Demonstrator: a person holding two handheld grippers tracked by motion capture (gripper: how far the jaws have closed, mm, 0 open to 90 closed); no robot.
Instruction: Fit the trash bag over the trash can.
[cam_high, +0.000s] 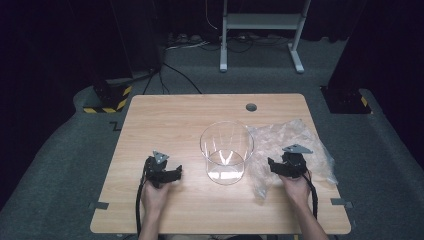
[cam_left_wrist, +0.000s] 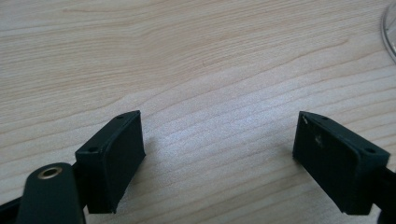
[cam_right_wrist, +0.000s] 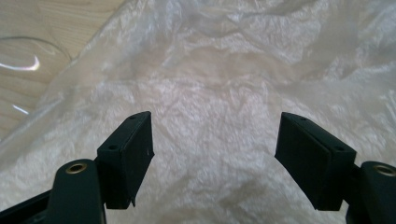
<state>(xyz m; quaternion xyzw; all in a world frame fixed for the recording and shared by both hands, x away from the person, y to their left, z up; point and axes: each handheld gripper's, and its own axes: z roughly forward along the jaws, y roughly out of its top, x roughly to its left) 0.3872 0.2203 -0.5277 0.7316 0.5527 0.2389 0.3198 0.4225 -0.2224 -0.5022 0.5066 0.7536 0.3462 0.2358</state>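
The high view takes in the clear plastic container (cam_high: 227, 151) standing upright mid-bench; the right gripper view gives the crinkles of the thin plastic bag (cam_right_wrist: 219, 84) close up. The wooden bench (cam_high: 165, 120) stands on grey carpet (dark room behind). The right gripper (cam_high: 286, 166) hangs over the bag, jaws wide, holding nothing. The left gripper (cam_high: 165, 172) gapes over bare wood, empty.
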